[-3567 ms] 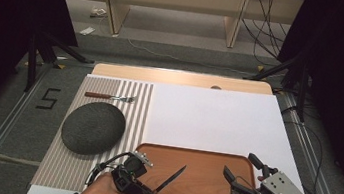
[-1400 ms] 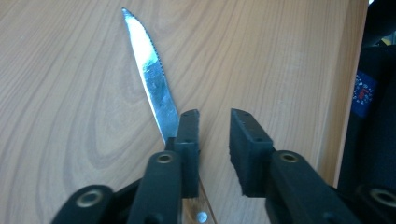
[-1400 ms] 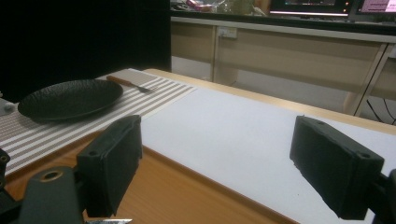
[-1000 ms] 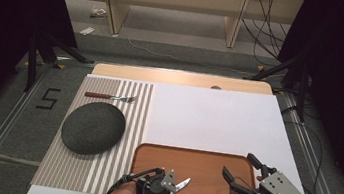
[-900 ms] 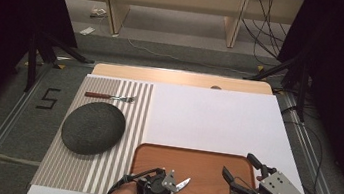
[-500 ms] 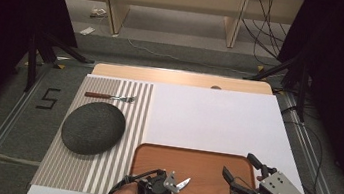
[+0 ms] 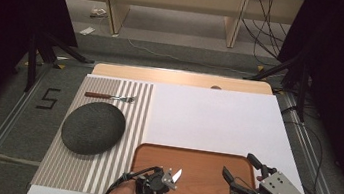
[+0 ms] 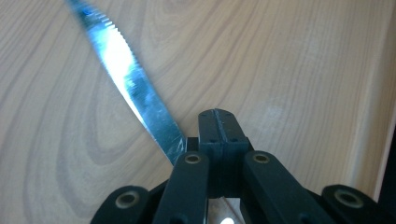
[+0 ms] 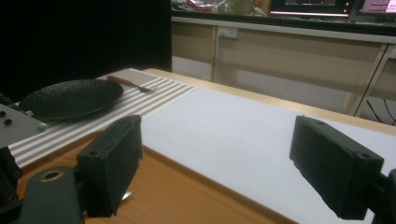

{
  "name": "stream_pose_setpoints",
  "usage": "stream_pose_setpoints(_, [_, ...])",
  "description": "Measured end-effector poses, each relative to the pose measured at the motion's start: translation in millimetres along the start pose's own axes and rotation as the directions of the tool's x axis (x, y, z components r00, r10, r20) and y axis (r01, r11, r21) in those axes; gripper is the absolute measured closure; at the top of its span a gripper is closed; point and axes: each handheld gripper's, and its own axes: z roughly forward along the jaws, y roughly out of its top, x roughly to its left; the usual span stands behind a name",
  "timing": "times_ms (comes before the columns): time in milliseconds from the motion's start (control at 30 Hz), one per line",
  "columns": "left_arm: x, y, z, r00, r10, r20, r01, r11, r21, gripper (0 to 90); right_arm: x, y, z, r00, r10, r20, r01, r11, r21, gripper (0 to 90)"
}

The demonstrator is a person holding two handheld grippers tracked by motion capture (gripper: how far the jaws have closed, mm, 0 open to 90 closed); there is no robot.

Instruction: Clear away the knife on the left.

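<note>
The left tool [image 7: 165,181] is clenched on a knife [image 8: 126,74] above the wooden tray [image 7: 211,165] at the surface's near edge. The blade juts out sideways from the pads, so it may pivot or slip free. The right tool [image 7: 243,174] hangs released over the tray's right side.

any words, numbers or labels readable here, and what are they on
"5": dark tape mark on the grey floor left of the table, in the high view.
Monitor screens at the top of the right gripper view: content too blurred to read.
No print shows on the knife, plate or tray.
</note>
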Motion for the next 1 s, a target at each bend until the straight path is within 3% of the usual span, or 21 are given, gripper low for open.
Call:
stream_pose_setpoints(700, [13.9,-16.1,-11.7,0.9984,-0.050,0.026,0.049,0.9969,0.061,89.6,0.4,0.2,-0.3,1.0000,-0.001,-0.001,0.001,1.000,-0.001,18.1])
stream_pose_setpoints(1000, [18.4,-22.8,-16.6,0.9977,-0.052,0.043,0.048,0.9935,0.103,89.6,0.4,0.0,-0.3,1.0000,-0.001,-0.001,0.001,1.000,0.002,18.1])
